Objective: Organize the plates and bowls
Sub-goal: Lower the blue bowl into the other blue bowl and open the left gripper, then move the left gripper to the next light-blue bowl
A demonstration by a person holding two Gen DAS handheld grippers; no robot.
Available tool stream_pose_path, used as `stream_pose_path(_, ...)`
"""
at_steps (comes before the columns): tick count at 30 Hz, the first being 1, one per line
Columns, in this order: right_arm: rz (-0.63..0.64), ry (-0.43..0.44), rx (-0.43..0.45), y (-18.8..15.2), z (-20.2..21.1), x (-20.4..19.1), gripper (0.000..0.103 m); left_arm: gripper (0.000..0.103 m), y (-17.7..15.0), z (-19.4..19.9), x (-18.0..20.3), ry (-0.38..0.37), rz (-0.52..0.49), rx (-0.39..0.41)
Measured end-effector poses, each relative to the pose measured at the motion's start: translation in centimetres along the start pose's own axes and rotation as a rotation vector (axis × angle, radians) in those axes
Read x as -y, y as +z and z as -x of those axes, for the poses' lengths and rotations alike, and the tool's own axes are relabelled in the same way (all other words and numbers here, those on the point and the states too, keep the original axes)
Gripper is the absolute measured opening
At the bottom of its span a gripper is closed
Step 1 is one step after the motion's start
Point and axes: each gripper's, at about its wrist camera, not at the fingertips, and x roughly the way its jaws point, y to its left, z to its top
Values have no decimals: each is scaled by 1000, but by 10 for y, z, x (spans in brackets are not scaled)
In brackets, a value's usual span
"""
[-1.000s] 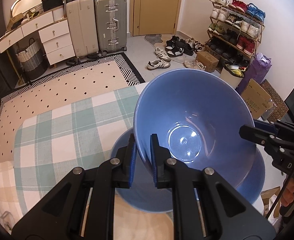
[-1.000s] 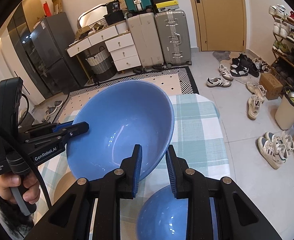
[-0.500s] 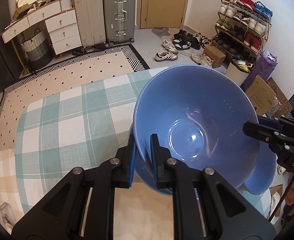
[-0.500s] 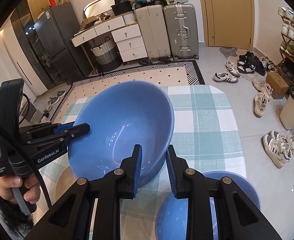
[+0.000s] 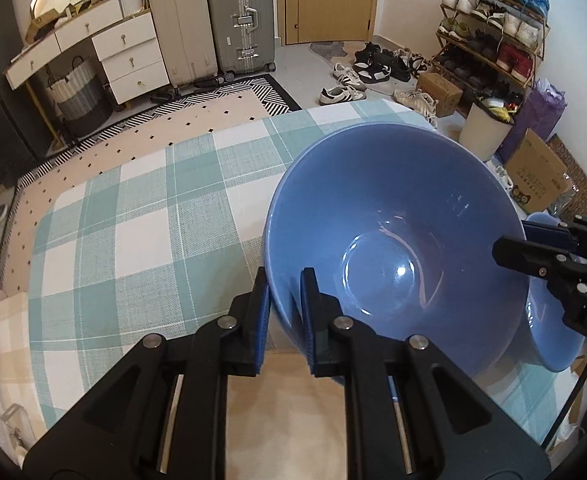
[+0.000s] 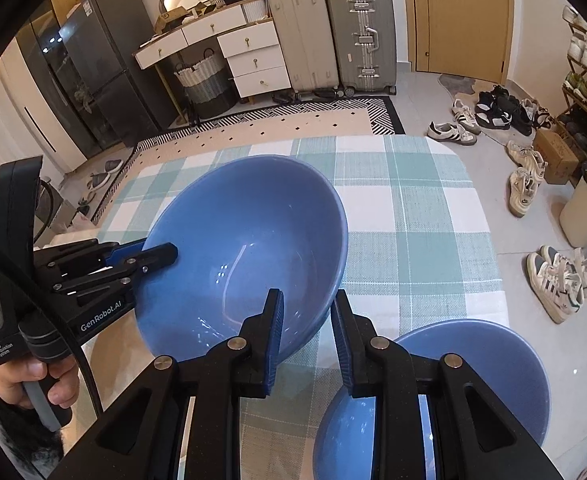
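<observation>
The desk [image 5: 141, 216], spread with a green-and-white checked cloth [image 6: 413, 216], carries the scene. Above it a large blue bowl [image 5: 393, 240] is tilted, its hollow facing both cameras, and it is gripped from two sides at once. The left tongs [image 5: 284, 312] are pinched on its near rim in the left wrist view — one blue pad outside the wall, the other inside. In the right wrist view the right tongs [image 6: 306, 336] pinch the bowl's lower right rim the same way, with the left tongs reaching in from the left edge to the opposite rim. A second blue bowl [image 6: 473, 380] sits on the cloth just beside and lower right of the held one — partly hidden behind the right tongs' finger. A hand [image 6: 33, 380] wraps the left tongs' handle.
</observation>
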Motion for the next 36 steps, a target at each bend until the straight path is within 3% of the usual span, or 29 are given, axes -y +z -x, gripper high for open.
stream_pose_path(9, 39, -52, -4, -1, -9, -7, 27, 13, -6, -8, 11, 58, -53, -1)
stream_pose_path(17, 49, -81, -21, -4, -17, -12, 29, 15, -13, -18, 6, 39, -33, -27)
stream_pose_path(27, 54, -83, -51, -7, -26, -12, 31, 26, -15, -21, 6, 11, -24, -40)
stream_pose_path(30, 53, -76, -51, -8, -25, -11, 32, 32, -16, -21, 7, -10, -18, -47)
stream_pose_path(32, 55, -67, -49, -8, -23, -10, 42, 37, -18, -20, 7, -23, -17, -49)
stream_pose_path(35, 54, -57, -34, -8, -18, -10, 53, 54, -22, -19, 6, -43, 2, -50)
stream_pose_path(36, 53, -55, -32, -7, -16, -11, 54, 65, -23, -18, 5, -52, 9, -50)
